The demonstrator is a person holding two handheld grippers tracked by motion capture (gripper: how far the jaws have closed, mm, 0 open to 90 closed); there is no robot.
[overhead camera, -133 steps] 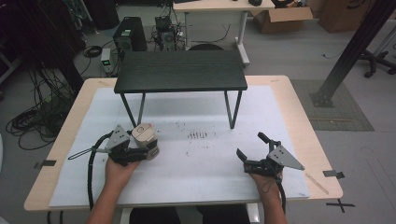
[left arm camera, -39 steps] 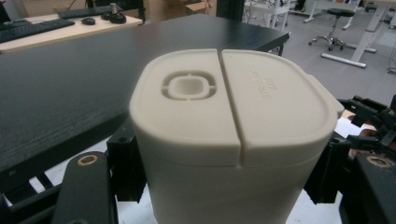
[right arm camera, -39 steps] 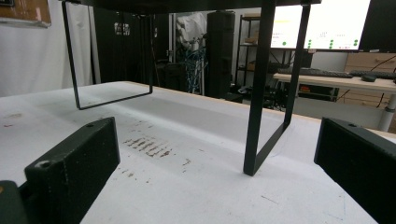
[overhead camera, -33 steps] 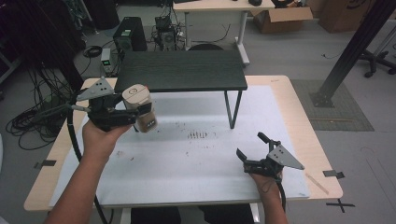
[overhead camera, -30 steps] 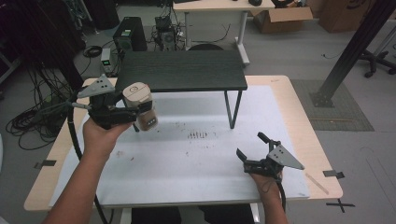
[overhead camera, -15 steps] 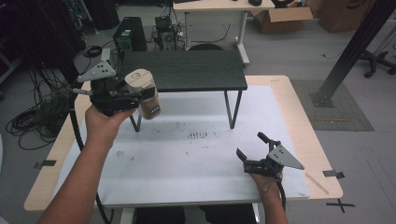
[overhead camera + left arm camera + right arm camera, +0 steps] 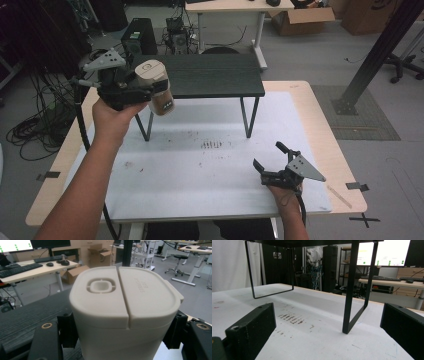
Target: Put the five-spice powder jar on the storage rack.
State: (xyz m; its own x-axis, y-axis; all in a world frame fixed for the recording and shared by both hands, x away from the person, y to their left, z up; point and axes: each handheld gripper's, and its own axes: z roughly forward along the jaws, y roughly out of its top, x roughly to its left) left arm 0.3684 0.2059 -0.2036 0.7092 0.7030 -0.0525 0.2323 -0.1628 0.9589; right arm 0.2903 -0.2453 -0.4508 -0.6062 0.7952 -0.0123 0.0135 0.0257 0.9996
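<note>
Left tool [image 7: 150,92] pinches my jar [image 7: 156,90] by its sides, aloft near the shelf's [image 7: 210,75] left end above the worktop's far-left corner; tilting could slip it, while right tool [image 7: 272,162] rests spread.

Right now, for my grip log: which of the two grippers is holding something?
The left gripper, raised beside the black shelf, clamps a beige lidded canister; the right gripper is open, empty.

An office-like lab: desks, monitors [image 7: 15,245], keyboards [image 7: 18,268], cardboard boxes [image 7: 300,17].
</note>
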